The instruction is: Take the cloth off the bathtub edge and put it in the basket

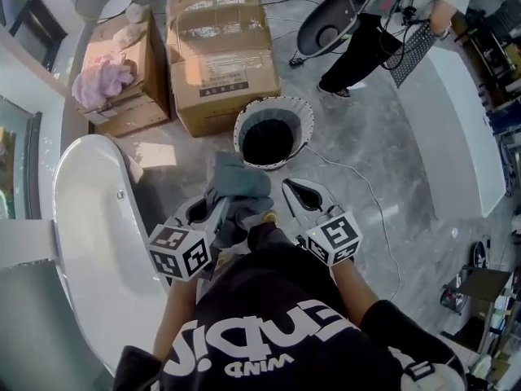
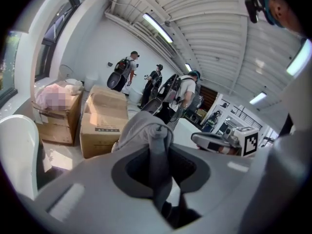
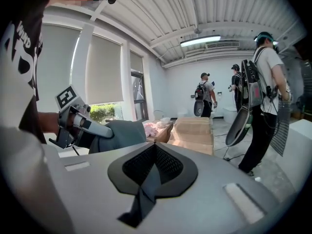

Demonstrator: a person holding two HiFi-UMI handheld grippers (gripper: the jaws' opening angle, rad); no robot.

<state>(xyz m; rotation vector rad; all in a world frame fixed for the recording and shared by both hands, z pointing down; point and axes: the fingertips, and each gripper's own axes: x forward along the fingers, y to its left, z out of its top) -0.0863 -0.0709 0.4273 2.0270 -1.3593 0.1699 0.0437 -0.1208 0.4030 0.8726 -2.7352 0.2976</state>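
Note:
The grey cloth (image 1: 238, 184) hangs bunched from my left gripper (image 1: 218, 205), which is shut on it, in front of my body. In the left gripper view the cloth (image 2: 144, 128) runs down between the two jaws of that gripper (image 2: 161, 145). The basket (image 1: 303, 120), white-rimmed with a dark inside, stands on the floor just beyond the cloth. To my left lies the white bathtub (image 1: 81, 210). My right gripper (image 1: 290, 186) is held beside the cloth, shut, with nothing in it (image 3: 155, 146). Its view shows the left gripper (image 3: 100, 129) carrying the cloth (image 3: 124, 133).
Two cardboard boxes (image 1: 220, 55) (image 1: 130, 88) stand behind the basket, the left one with pink cloth (image 1: 102, 80) on it. A person in dark trousers (image 1: 358, 51) stands at the far right of the basket. A thin cable (image 1: 370, 198) runs across the grey floor.

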